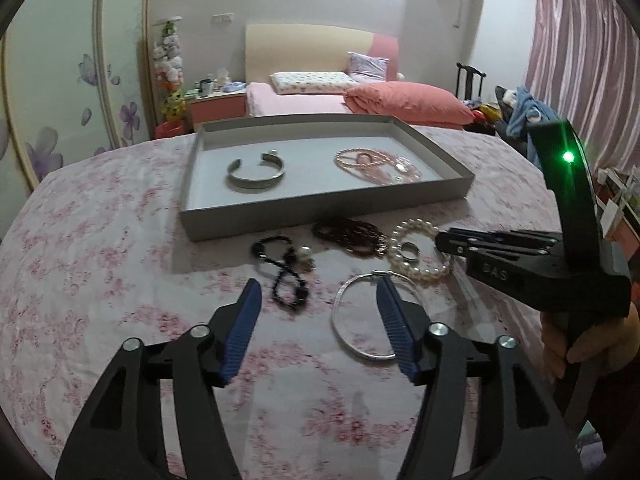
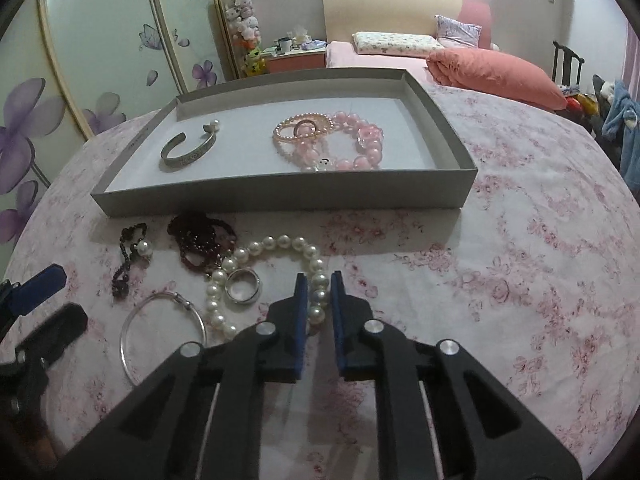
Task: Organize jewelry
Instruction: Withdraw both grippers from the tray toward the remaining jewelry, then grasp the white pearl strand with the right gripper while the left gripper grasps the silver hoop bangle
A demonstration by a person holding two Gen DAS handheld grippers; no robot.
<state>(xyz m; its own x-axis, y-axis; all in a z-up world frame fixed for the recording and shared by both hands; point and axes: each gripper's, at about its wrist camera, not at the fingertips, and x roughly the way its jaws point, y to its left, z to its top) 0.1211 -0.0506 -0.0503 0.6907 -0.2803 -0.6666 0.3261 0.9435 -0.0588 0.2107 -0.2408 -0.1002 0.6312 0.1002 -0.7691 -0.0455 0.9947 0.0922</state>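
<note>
Leftmost on the pink floral cloth of the surface point(image 1: 100, 240) lies a black bead strand point(image 1: 282, 270), twisted into a figure eight with a pearl beside it. Just above it stands the grey cardboard tray point(image 1: 320, 216), holding a silver cuff bracelet point(image 1: 256, 174) on its left and a heap of pink bead bracelets point(image 2: 336, 142) on its right.

Below the black strand, the left tongs point(image 1: 318, 292) stand spread wide, blue pads apart, pinching nothing. Their right pad point(image 1: 394, 320) sits over the thin silver bangle point(image 1: 352, 316), which lies flat on the cloth; whether the pad touches it cannot be told. The left pad hangs over bare cloth near the black strand.

Further right, in front of the tray, lies a dark red bead strand point(image 2: 200, 240), bunched up and touching the white pearl bracelet point(image 2: 256, 276). A plain silver ring point(image 2: 242, 284) rests inside the pearl loop.

At the right side of that loop, the right tongs point(image 2: 319, 280) are drawn nearly together, pinching the pearl bracelet: a few pearls show in the narrow gap between the blue pads. The rest of the bracelet lies on the cloth. In the left wrist view these tongs point(image 1: 440, 240) reach in from the right, a hand point(image 1: 592, 340) gripping their handle.
</note>
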